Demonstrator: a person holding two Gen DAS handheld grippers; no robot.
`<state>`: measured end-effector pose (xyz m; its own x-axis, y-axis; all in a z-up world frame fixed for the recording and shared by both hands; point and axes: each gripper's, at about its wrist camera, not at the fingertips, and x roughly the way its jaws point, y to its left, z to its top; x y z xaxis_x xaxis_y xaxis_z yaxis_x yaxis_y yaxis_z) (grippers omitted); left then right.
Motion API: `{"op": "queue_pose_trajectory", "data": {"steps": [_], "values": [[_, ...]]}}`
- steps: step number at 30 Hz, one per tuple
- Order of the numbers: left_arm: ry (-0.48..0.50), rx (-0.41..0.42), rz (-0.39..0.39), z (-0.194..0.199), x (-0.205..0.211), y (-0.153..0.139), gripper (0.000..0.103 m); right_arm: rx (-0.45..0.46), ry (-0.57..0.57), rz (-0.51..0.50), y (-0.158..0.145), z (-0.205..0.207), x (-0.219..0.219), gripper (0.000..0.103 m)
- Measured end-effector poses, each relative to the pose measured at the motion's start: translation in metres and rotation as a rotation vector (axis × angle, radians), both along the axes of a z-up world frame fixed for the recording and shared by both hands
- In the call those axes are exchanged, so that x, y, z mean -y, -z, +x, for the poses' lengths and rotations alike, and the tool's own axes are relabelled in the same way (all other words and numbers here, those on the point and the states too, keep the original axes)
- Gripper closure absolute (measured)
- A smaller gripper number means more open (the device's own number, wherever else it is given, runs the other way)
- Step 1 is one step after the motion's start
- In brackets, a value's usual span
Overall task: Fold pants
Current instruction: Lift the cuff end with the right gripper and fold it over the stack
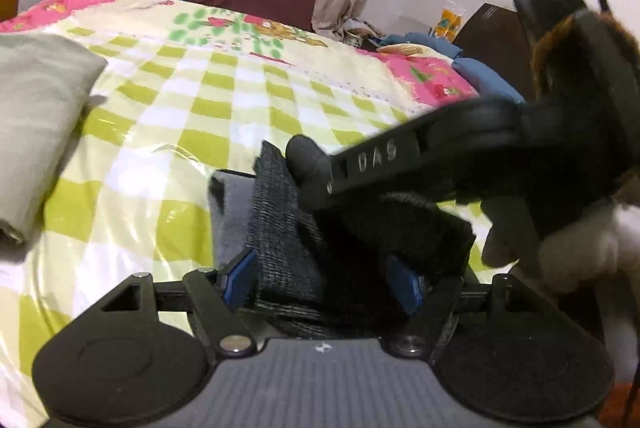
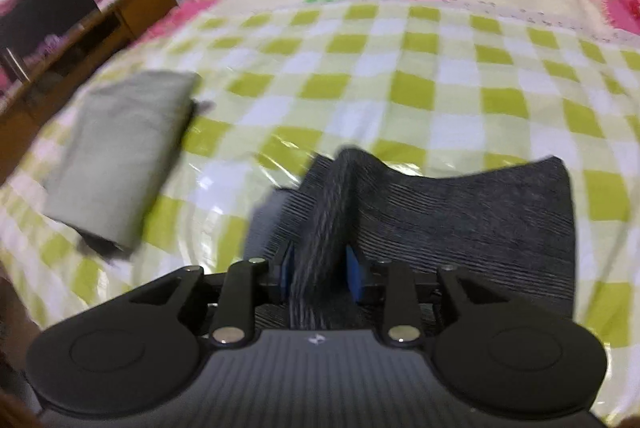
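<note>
Claws level above the bed [image 2: 400, 68]: left claw [image 1: 324, 278] and right claw [image 2: 320, 268] each clamped on the dark grey pants [image 2: 460, 212], held up near its front edge. Left view alone shows the right claw's finger [image 1: 384, 164] crossing the fabric. Long axis unclear. Folded grey-green garment [image 2: 120, 152] lies leftward.

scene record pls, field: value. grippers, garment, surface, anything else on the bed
surface: bed with green-and-white checked sheet
task garment: dark grey pants, partly folded, bunched and lifted at the grippers
left gripper: blue pads on either side of the dark fabric, gap wide; grip not certain
right gripper: shut on a raised ridge of the pants
other item: folded grey-green garment, lying flat on the sheet, apart from the pants
image quality: motion blur in both wrist views
</note>
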<state>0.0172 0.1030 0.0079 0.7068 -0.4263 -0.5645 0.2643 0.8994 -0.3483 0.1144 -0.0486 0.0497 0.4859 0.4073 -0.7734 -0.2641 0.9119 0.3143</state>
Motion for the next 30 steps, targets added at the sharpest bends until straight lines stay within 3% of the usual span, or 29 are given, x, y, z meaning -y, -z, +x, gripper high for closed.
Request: {"op": "queue_pose_trajectory", "data": {"steps": [8, 12, 16, 21, 23, 24, 25, 27, 30], "values": [[-0.05, 0.004, 0.071, -0.022, -0.019, -0.004, 0.02, -0.006, -0.026, 0.147, -0.007, 0.0, 0.009, 0.073], [-0.056, 0.009, 0.078, -0.036, -0.029, -0.014, 0.02, 0.052, -0.005, 0.075, -0.016, 0.003, 0.022, 0.068], [0.008, 0.048, 0.03, -0.036, -0.018, -0.028, 0.017, 0.027, -0.031, 0.05, -0.011, 0.013, 0.016, 0.064], [0.066, 0.016, 0.097, -0.011, 0.018, -0.014, 0.016, 0.025, -0.086, -0.081, 0.001, 0.028, -0.012, 0.051], [0.058, -0.031, 0.124, -0.002, 0.025, -0.004, 0.017, 0.03, -0.099, -0.123, 0.012, 0.034, -0.015, 0.058], [0.049, -0.047, 0.132, 0.001, 0.025, -0.002, 0.02, 0.03, -0.095, -0.126, 0.015, 0.036, -0.012, 0.072], [0.04, -0.049, 0.127, 0.002, 0.023, -0.003, 0.023, 0.015, -0.092, -0.1, 0.018, 0.039, -0.006, 0.075], [0.045, -0.035, 0.112, -0.001, 0.021, -0.005, 0.04, -0.007, -0.086, -0.046, 0.016, 0.04, 0.007, 0.089], [0.049, -0.028, 0.115, -0.004, 0.022, -0.008, 0.056, -0.014, -0.083, 0.011, 0.005, 0.035, 0.021, 0.093]]}}
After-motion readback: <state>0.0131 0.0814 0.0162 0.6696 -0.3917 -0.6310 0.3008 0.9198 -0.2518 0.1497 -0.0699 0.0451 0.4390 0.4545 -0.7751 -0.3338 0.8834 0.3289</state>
